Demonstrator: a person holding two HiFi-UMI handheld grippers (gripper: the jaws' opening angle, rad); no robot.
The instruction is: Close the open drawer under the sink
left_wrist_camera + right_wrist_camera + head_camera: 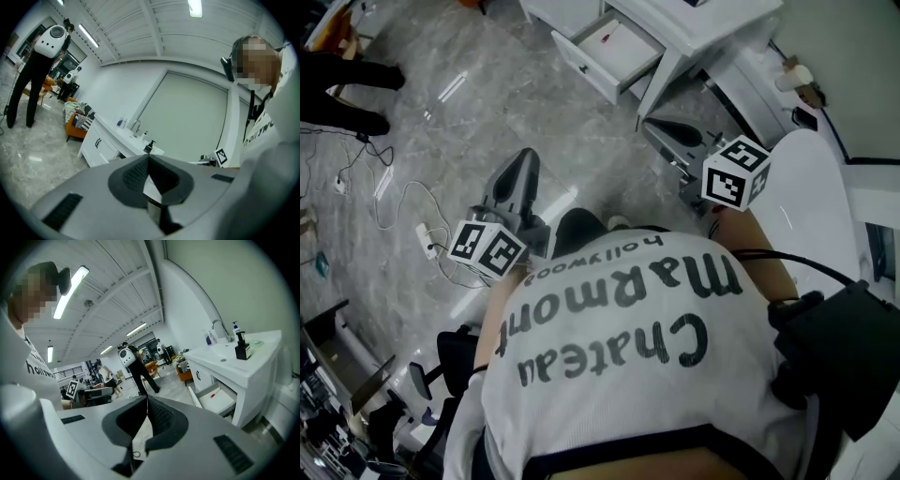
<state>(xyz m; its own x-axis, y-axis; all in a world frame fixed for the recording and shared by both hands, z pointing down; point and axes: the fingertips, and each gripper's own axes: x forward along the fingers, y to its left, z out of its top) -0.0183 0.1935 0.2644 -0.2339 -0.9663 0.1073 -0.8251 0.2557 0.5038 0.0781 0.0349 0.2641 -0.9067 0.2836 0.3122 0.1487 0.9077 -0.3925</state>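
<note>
The open white drawer (609,49) juts out from the white sink cabinet (675,28) at the top of the head view, with a small red item lying inside. In the right gripper view the drawer (216,400) shows to the right, below the basin counter (234,363). My left gripper (523,159) is low over the grey floor, well short of the drawer, jaws shut and empty (148,156). My right gripper (661,127) hangs near the cabinet's leg, closer to the drawer, its jaws (146,397) also shut on nothing.
A black soap bottle (241,348) and a tap (214,327) stand on the counter. Cables and a power strip (427,239) lie on the floor at left. A person in black with a white backpack (44,56) stands farther off. A white rounded fixture (814,187) is at right.
</note>
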